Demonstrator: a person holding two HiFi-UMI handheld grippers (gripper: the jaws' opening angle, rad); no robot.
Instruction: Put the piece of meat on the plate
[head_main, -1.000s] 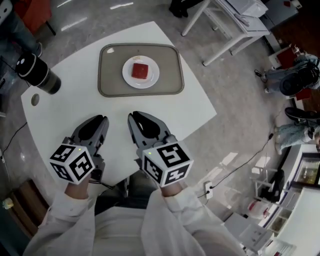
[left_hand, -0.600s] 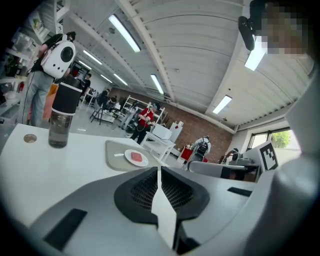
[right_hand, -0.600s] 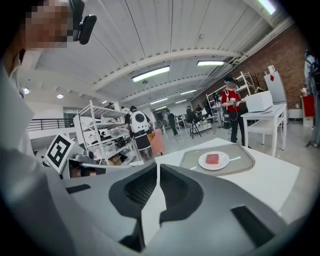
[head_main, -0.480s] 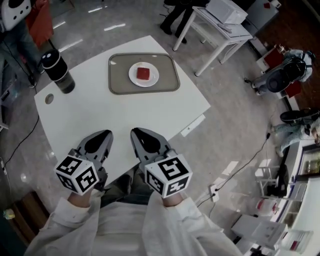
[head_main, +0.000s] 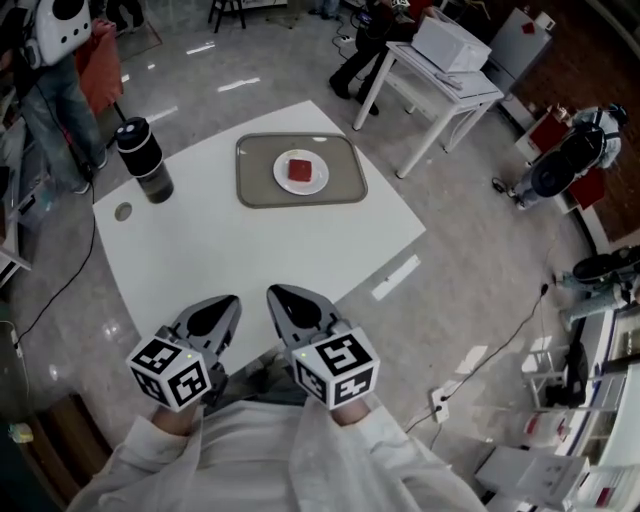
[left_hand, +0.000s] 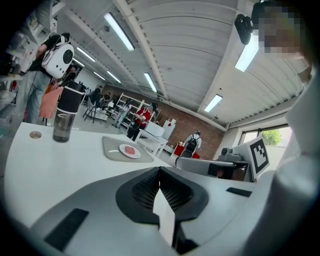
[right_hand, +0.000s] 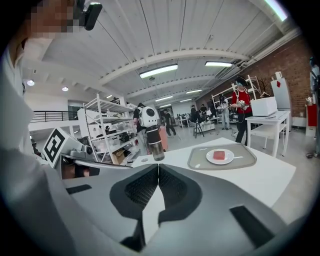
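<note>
— Both grippers had slipped back since a second earlier, so only their tips overlapped the near edge of the white table (head_main: 250, 250). The tray sat smaller and higher in the head view.
— How did the jaws stand?
— On the left gripper (head_main: 226, 305) they were pressed together with nothing between them. On the right gripper (head_main: 279, 294) it was the same.
— Any writing?
— Only black-and-white square markers on the left cube (head_main: 170, 372) and the right cube (head_main: 336, 366), one face of which resembled a blocky 5.
— And the meat?
— The red, square-cut piece of meat (head_main: 301, 168) lay flat on the round white plate (head_main: 316, 186). That sat on a grey-beige rectangular tray (head_main: 258, 186) with rounded corners and a raised rim, at the table's far side, well apart from both grippers.
— Textures?
— Both gripper views showed smooth grey shells and black, finely meshed jaw pads.
— Anything else?
— A dark cylindrical bottle (head_main: 147, 165) with a black cap and a smoky see-through body stood upright near a small round hole (head_main: 122, 211) in the tabletop.
</note>
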